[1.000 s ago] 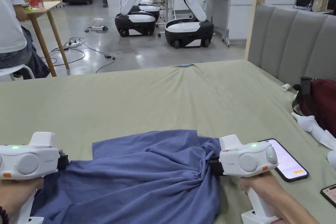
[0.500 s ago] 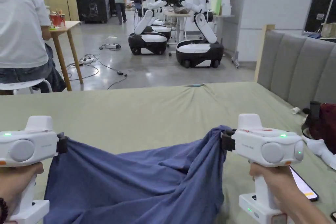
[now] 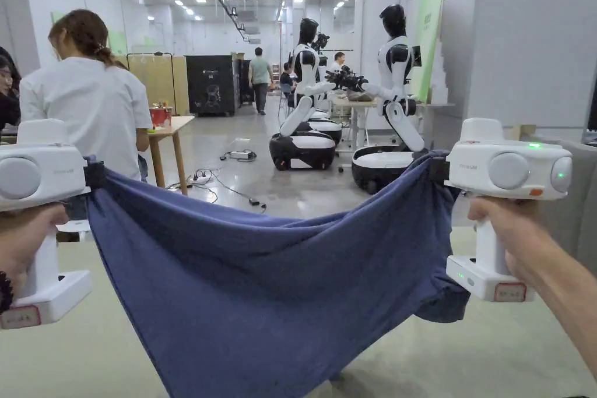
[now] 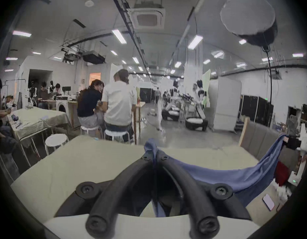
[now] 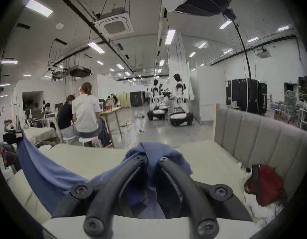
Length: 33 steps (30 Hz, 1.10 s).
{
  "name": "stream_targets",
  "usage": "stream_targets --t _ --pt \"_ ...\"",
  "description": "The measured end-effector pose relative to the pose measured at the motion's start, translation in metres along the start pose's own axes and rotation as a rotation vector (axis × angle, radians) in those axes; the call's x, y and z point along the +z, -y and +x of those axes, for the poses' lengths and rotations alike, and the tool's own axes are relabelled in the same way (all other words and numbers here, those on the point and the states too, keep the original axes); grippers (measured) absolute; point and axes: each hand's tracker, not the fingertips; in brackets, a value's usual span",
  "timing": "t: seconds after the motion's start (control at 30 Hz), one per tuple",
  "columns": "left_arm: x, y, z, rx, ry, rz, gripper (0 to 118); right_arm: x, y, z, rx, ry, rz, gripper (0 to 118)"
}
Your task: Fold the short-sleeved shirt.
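The blue short-sleeved shirt [image 3: 262, 288] hangs in the air above the green bed [image 3: 87, 358], stretched between both grippers and sagging in the middle. My left gripper [image 3: 93, 175] is shut on one upper corner of the shirt [image 4: 153, 149]. My right gripper [image 3: 436, 169] is shut on the other upper corner [image 5: 152, 154], where the cloth bunches over the jaws. In the left gripper view the right gripper [image 4: 287, 141] shows far right; in the right gripper view the left gripper [image 5: 19, 136] shows far left. A sleeve [image 3: 443, 306] dangles under the right hand.
A grey padded headboard [image 5: 252, 139] runs along the bed's right side, with a red bag [image 5: 266, 184] and a phone [image 4: 268, 201] on the bed near it. A person in white [image 3: 93, 113] sits at a wooden table [image 3: 169, 125] beyond the bed. Two wheeled humanoid robots [image 3: 350, 125] stand on the floor behind.
Both grippers have risen from bed level to chest height, lifting the shirt off the bed and spreading it wider. The head camera has tilted up.
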Motion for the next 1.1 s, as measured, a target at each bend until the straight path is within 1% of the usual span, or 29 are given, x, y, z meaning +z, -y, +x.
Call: stream_targets --t 0.1,0.2,0.27,0.37,0.47,0.63,0.83,0.93,1.03,1.1 --pt "-0.01 -0.033 -0.001 0.005 -0.026 0.054 1 -0.021 -0.036 -0.01 0.048 0.013 0.047 8" --pt "-0.021 -0.06 -0.002 0.019 -0.058 0.114 1 -0.038 -0.067 -0.016 0.025 0.022 0.071 8" --pt "-0.029 -0.071 -0.006 0.064 -0.046 0.138 1 -0.045 -0.079 -0.02 0.025 0.021 0.086 8" --pt "-0.04 -0.078 -0.006 0.021 -0.069 0.142 1 -0.054 -0.084 -0.027 0.048 0.026 0.094 8" --pt "-0.045 -0.074 -0.005 0.019 -0.075 0.128 1 -0.065 -0.078 -0.032 0.033 0.03 0.079 8" --pt "-0.051 -0.04 -0.005 -0.001 -0.046 0.103 1 -0.073 -0.04 -0.037 0.035 0.015 0.051 8" --pt "-0.072 0.045 -0.005 0.008 -0.029 -0.026 1 -0.099 0.045 -0.032 0.022 0.018 -0.092 8" --pt "-0.083 0.086 -0.003 0.011 -0.024 -0.111 1 -0.106 0.077 -0.03 0.041 0.028 -0.16 8" --pt "-0.083 0.107 0.002 -0.001 -0.022 -0.142 1 -0.111 0.092 -0.032 0.052 0.027 -0.183 8" --pt "-0.077 0.108 0.004 -0.004 -0.018 -0.148 1 -0.104 0.092 -0.032 0.054 0.021 -0.184 8"
